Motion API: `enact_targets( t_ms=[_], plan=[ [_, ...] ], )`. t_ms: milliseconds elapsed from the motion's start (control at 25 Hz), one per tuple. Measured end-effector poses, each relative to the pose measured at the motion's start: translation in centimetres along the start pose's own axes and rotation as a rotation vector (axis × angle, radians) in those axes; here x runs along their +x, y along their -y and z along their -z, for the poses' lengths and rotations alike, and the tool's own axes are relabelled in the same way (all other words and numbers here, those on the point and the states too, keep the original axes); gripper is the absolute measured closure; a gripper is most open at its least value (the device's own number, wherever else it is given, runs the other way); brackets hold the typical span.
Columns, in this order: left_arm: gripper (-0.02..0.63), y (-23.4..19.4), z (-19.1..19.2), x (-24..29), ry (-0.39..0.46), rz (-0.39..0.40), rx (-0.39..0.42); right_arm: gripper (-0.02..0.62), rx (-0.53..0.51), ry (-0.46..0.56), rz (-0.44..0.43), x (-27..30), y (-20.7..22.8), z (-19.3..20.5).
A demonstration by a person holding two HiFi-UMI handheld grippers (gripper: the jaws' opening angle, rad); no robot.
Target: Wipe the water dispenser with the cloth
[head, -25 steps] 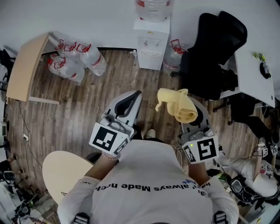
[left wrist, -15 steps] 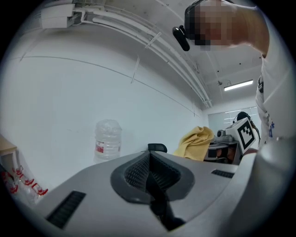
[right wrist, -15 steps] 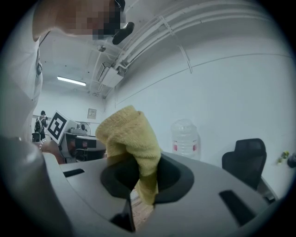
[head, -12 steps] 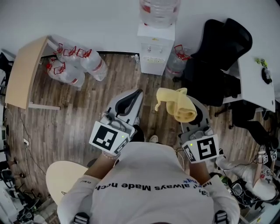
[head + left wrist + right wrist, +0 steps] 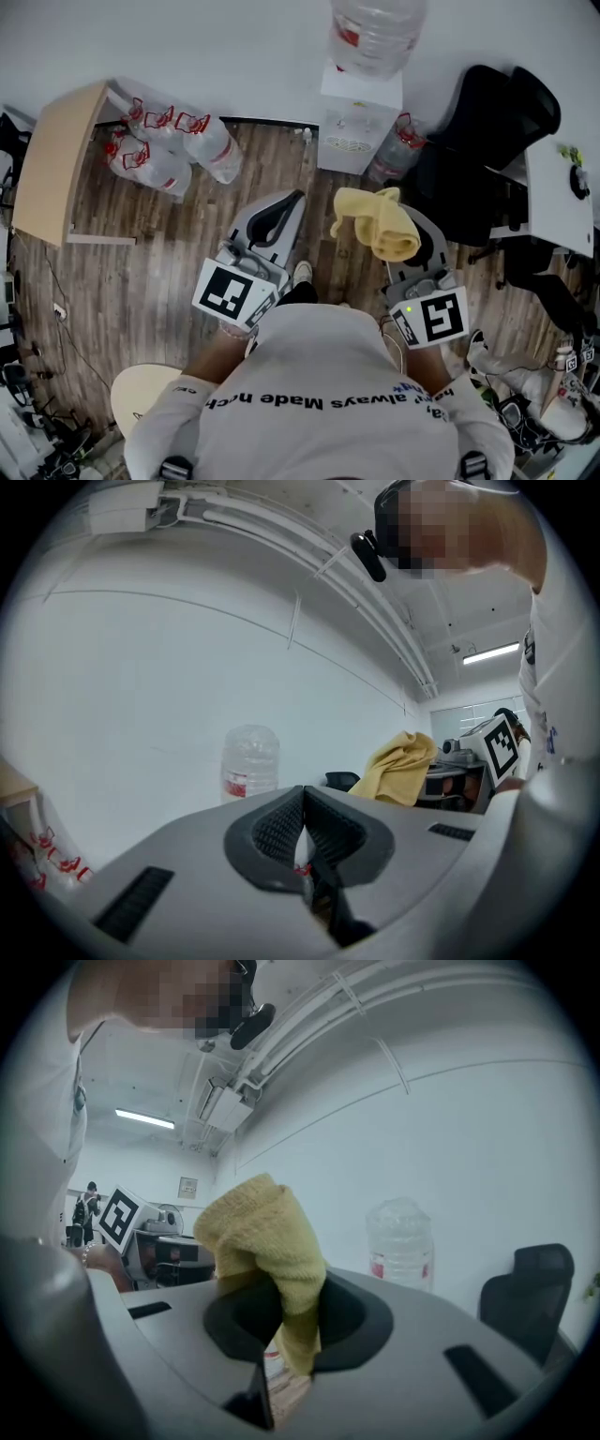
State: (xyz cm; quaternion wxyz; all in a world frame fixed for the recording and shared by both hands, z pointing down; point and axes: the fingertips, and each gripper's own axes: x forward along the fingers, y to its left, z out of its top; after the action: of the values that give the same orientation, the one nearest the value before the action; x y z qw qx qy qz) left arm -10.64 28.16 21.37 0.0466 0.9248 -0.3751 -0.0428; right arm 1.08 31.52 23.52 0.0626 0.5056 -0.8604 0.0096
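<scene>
cloth (image 5: 378, 225), yellow terry, is pinched in the right gripper (image 5: 411, 230), held at chest height over the wood floor (image 5: 169, 234). in the right gripper view the jaws are clamped on a mid fold. the bulk bunches up above them and a short tail hangs down btwn them. the left gripper (image 5: 281, 208) is squeezed closed w/ nothing in it: in its own view the ribbed pads meet tip to tip.

water dispenser (image 5: 359, 117) stands ahead against the white wall, well apart from both grippers. it's a white cabinet w/ a clear bottle (image 5: 375, 33) upside down on top. spare bottles (image 5: 173, 145) lie on the floor to its left, a black office chair (image 5: 487, 141) sits just to its right.

handling, as a judgement: the cloth looks soft, light and floppy, so no slip risk from weight, but the loose bunch will drag and fold under pressure. the grip at mid fold seems ok. better to wipe w/ the bunched part leading so the hard jaws don't scrape the plastic.

the dispenser body prob. stiff and smooth, but top-heavy w/ that bottle, so push lightly, esp. high up. the taps up front look small and are likely the fragile bit. wiping not yet begun; the cloth first has to reach the cabinet.
</scene>
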Motion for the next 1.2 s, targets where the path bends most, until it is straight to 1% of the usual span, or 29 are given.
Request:
enact_targets(
  t_ms=[240,480,840,1040,1200],
  plan=[
    [0.586,-4.5,-0.1,0.1,-0.009,0.011,-0.01,0.525,0.005,-0.012,0.011,4.5,-0.9,-0.2],
    [0.586,-7.8,-0.1,0.6,-0.012,0.024,-0.014,0.525,0.011,-0.02,0.038,7.3,-1.3,-0.2],
    [0.586,-9.4,0.6,3.2,-0.024,0.056,-0.036,0.525,0.019,-0.041,0.085,9.0,1.0,0.5],
    [0.586,-9.2,0.4,5.4,-0.011,0.068,-0.036,0.525,0.027,-0.041,0.098,9.6,2.9,0.9],
    [0.586,-9.1,0.8,7.8,-0.022,0.071,-0.036,0.525,0.033,-0.035,0.104,10.2,5.3,1.0]
  ],
)
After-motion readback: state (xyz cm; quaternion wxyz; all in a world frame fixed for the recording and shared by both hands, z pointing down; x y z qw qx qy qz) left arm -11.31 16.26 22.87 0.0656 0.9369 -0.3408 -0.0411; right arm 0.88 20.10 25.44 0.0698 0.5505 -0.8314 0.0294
